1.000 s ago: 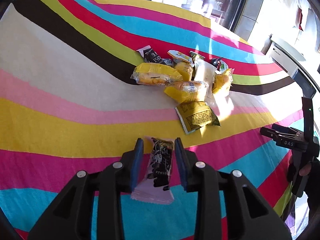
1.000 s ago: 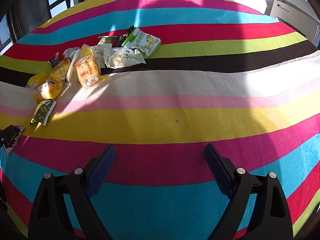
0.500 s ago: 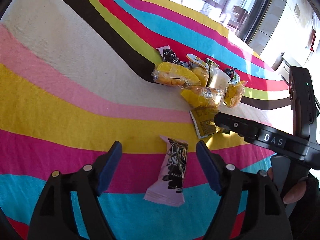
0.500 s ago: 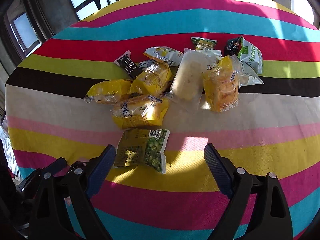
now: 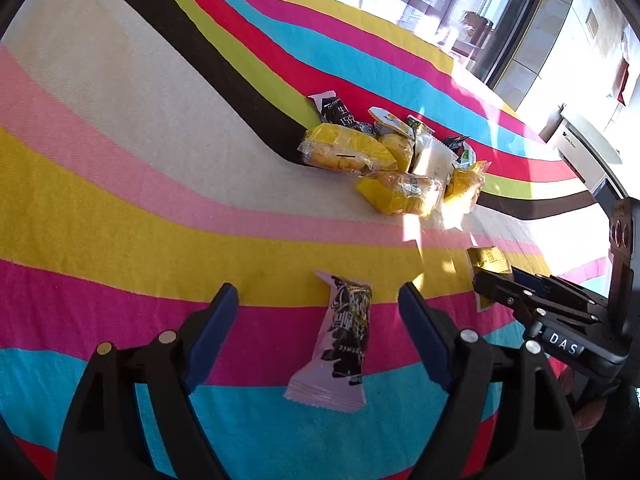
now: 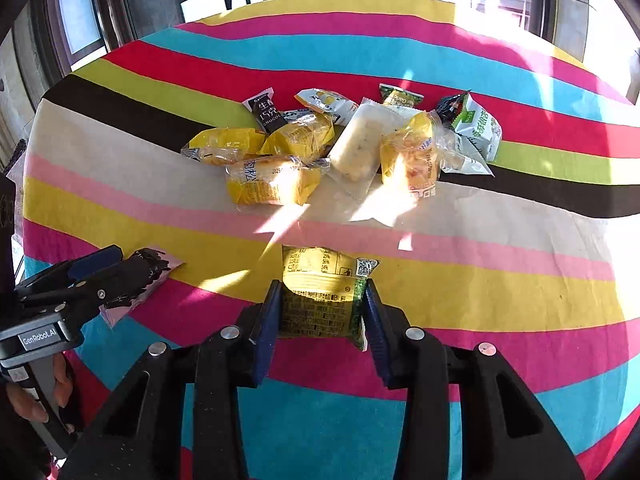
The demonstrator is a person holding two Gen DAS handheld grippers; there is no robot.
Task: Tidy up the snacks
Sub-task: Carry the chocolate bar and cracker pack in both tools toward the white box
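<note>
Right wrist: yellow-green packet [image 6: 320, 300] (seemingly creased)

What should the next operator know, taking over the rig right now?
Left gripper: jaws have just been opening, now wide apart; pink-and-black bar lies flat on the striped cloth between them, released.
Right gripper: jaws have just been closing, pads now pressing the yellow-green pea packet.
Snack pile sits further back on the cloth.
Done: the bar sits apart from the pile.
Left: place the pea packet, then sort the pile.
</note>
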